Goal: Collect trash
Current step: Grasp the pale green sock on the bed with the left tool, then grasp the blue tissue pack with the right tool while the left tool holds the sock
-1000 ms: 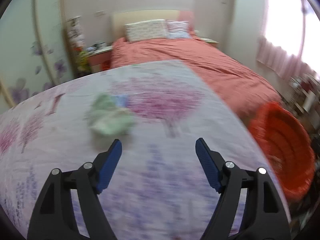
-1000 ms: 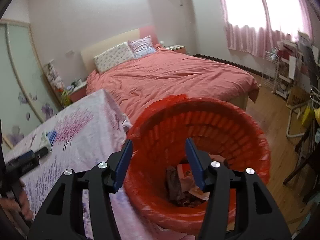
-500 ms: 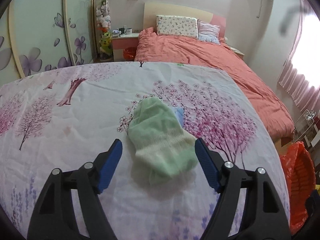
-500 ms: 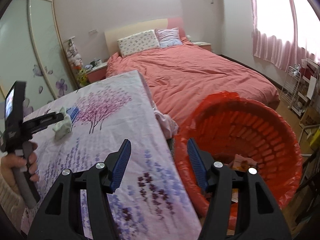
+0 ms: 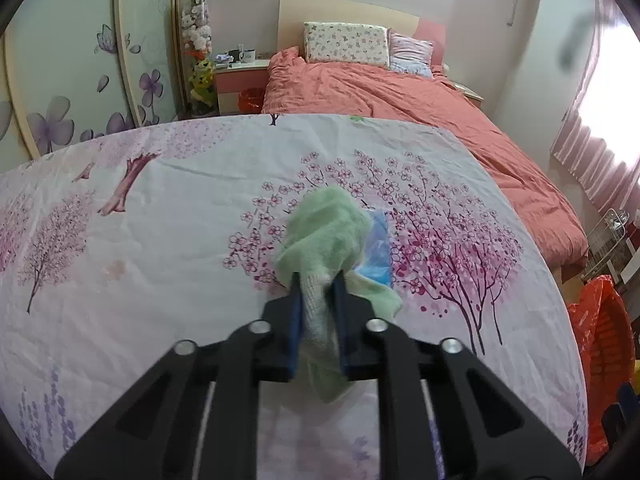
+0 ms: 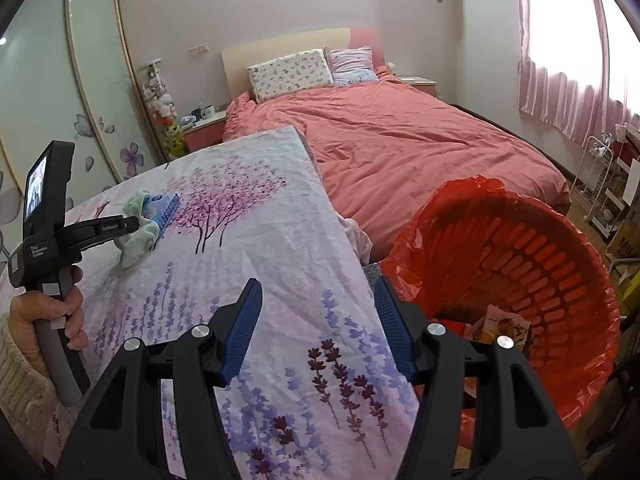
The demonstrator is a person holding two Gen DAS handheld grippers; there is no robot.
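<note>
A pale green sock [image 5: 324, 240] lies on the flowered table cloth [image 5: 160, 220], and my left gripper [image 5: 318, 286] is shut on its near end, bunching the fabric. A blue plastic packet [image 5: 378, 248] lies partly under the sock on its right. From the right wrist view the same sock [image 6: 138, 240] and packet [image 6: 164, 206] show at the far left, pinched by the left gripper [image 6: 134, 224] in a person's hand [image 6: 48, 312]. My right gripper [image 6: 318, 308] stands open over the table's near edge, nothing between its fingers. The red bin [image 6: 520, 280] with a red liner stands right of it.
The bin holds some paper scraps [image 6: 500, 324]. A bed with a salmon cover [image 6: 420, 140] fills the room behind the table. A wire rack [image 6: 600, 184] and clutter stand at the far right by the curtained window. A nightstand [image 5: 240, 80] stands left of the bed.
My left gripper moved over the green sock and closed on it. The right gripper swung left, from above the bin to the table's edge, still open.
</note>
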